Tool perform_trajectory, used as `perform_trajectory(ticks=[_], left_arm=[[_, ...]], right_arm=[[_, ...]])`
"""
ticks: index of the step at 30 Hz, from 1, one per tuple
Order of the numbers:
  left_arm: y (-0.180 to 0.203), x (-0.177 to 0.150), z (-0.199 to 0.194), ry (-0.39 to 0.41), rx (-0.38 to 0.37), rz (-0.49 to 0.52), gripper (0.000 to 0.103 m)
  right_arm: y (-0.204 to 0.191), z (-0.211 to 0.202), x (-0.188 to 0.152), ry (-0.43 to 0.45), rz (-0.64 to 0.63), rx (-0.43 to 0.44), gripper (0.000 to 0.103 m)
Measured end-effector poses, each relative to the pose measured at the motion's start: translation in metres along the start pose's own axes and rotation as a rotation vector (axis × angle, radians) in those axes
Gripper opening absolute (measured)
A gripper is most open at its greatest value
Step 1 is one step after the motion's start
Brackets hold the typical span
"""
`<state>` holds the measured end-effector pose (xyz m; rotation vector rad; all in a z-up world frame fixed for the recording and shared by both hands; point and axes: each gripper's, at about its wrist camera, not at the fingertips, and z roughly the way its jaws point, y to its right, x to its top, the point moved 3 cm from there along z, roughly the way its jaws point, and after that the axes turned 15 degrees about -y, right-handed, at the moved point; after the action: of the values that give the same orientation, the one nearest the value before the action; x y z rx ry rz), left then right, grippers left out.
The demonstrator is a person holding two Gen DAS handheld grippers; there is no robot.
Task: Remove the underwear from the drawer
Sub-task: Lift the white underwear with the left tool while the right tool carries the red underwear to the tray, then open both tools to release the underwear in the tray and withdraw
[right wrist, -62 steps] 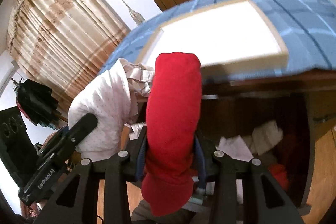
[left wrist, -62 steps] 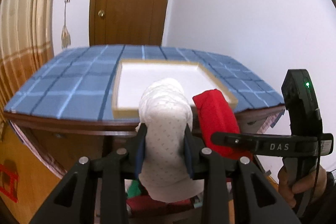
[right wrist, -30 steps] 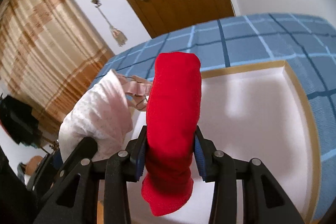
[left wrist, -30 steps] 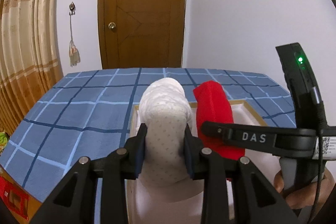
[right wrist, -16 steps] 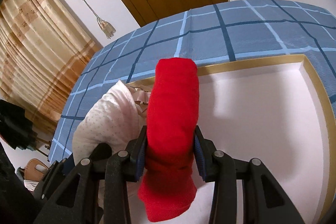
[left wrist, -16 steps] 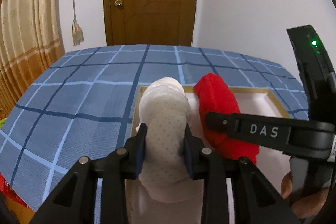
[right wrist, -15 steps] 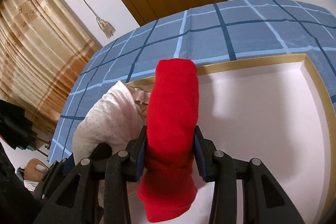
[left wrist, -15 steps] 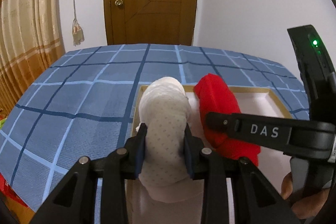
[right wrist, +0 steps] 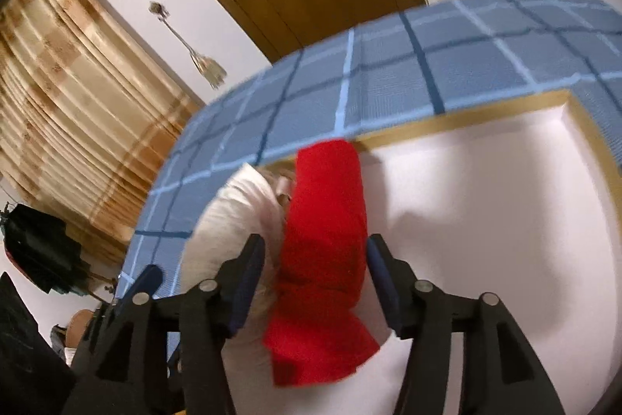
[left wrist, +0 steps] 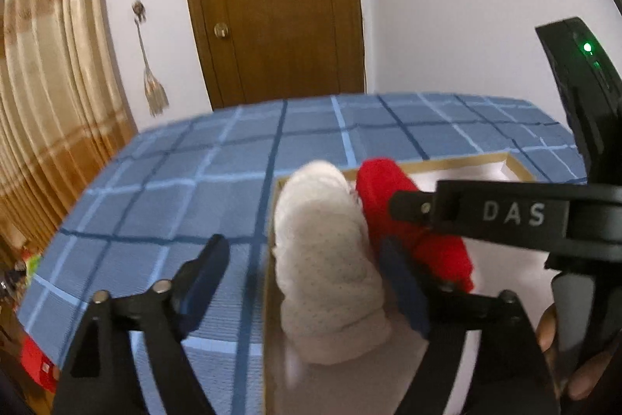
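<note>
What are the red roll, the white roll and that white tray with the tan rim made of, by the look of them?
Red roll: soft matte knit cloth, slumping as it lies. White roll: thin cloth with tiny dots, probably cotton, creased. Tray: smooth white floor, tan rim like wood or card; which one is unclear.

Motion blur smears the blue checked tabletop (left wrist: 186, 181) and the tray's (left wrist: 517, 164) near corner. The white bundle (left wrist: 330, 259) hides part of the red roll (right wrist: 322, 240), and its lower end is too blurred to read.

Red roll (right wrist: 324, 220), white dotted roll (left wrist: 328, 259), blue checked cloth (left wrist: 186, 189).
</note>
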<state>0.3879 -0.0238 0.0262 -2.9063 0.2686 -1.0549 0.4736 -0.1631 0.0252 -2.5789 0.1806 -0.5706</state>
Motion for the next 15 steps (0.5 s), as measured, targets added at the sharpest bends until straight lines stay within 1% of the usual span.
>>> perform_trajectory(ticks=[1, 2, 4, 6, 8, 11, 13, 15], left_arm=[[-0.002, 0.000, -0.005, 0.010, -0.003, -0.005, 0.089], [-0.003, -0.001, -0.010, 0.016, -0.009, -0.012, 0.092], [-0.006, -0.007, -0.023, 0.029, -0.027, -0.034, 0.101], [-0.007, -0.012, -0.033, 0.046, -0.033, -0.035, 0.102], [-0.004, -0.019, -0.043, 0.059, -0.031, -0.016, 0.103], [0.003, -0.031, -0.056, 0.070, -0.020, 0.028, 0.103], [0.005, -0.037, -0.063, 0.078, -0.012, 0.032, 0.103], [0.008, -0.045, -0.070, 0.084, -0.020, 0.039, 0.103]], right_arm=[[-0.001, -0.008, -0.003, 0.024, 0.001, -0.002, 0.063], [-0.001, -0.016, -0.007, 0.044, 0.006, 0.000, 0.063], [0.000, -0.031, -0.016, 0.077, 0.024, 0.016, 0.063], [0.002, -0.043, -0.025, 0.101, 0.043, 0.028, 0.063], [0.003, -0.056, -0.039, 0.124, 0.050, 0.035, 0.063], [0.002, -0.072, -0.059, 0.147, 0.051, 0.040, 0.063], [0.002, -0.081, -0.073, 0.154, 0.051, 0.053, 0.063], [-0.002, -0.089, -0.085, 0.164, 0.038, 0.055, 0.063]])
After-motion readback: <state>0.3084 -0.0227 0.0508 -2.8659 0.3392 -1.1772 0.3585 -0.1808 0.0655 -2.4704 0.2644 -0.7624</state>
